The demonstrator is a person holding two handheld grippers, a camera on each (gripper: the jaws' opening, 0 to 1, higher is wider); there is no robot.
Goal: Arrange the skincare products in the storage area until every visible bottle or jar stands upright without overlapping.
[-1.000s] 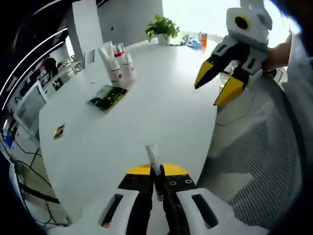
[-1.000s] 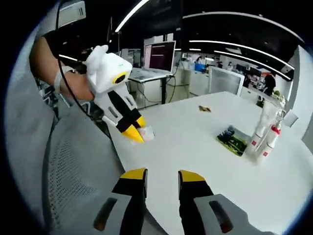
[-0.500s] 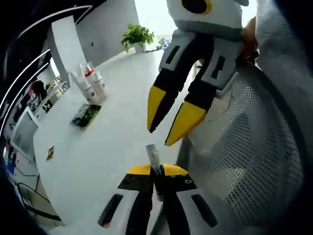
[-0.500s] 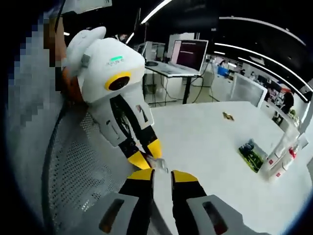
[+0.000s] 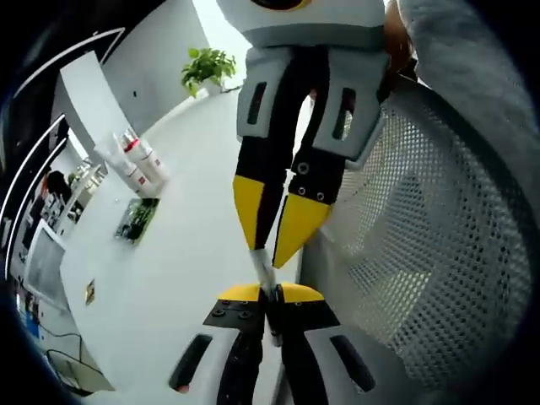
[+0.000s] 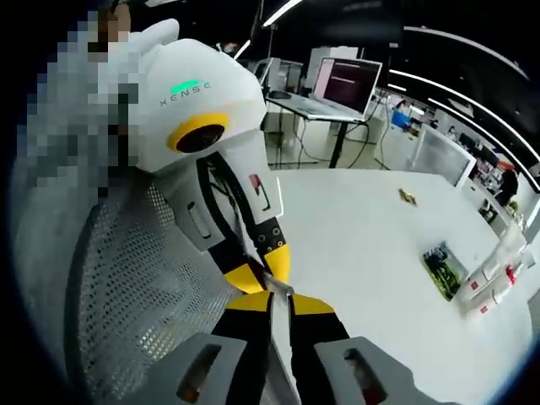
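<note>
A small flat white sachet is pinched between my two grippers above the table's near edge. My left gripper is shut on its lower end. My right gripper comes in from above in the left gripper view, and its yellow fingertips have closed on the sachet's free end. The left gripper's white body looms large in the right gripper view. Far off on the white table stand upright white bottles with red caps, also seen as bottles.
A green packet lies flat near the bottles, and a small dark packet sits further out. A grey mesh chair back is close beside the grippers. A potted plant stands at the far end. A laptop sits on a desk behind.
The right gripper came across to the left gripper and narrowed its jaws onto the sachet's free end. The left gripper kept its hold throughout.
</note>
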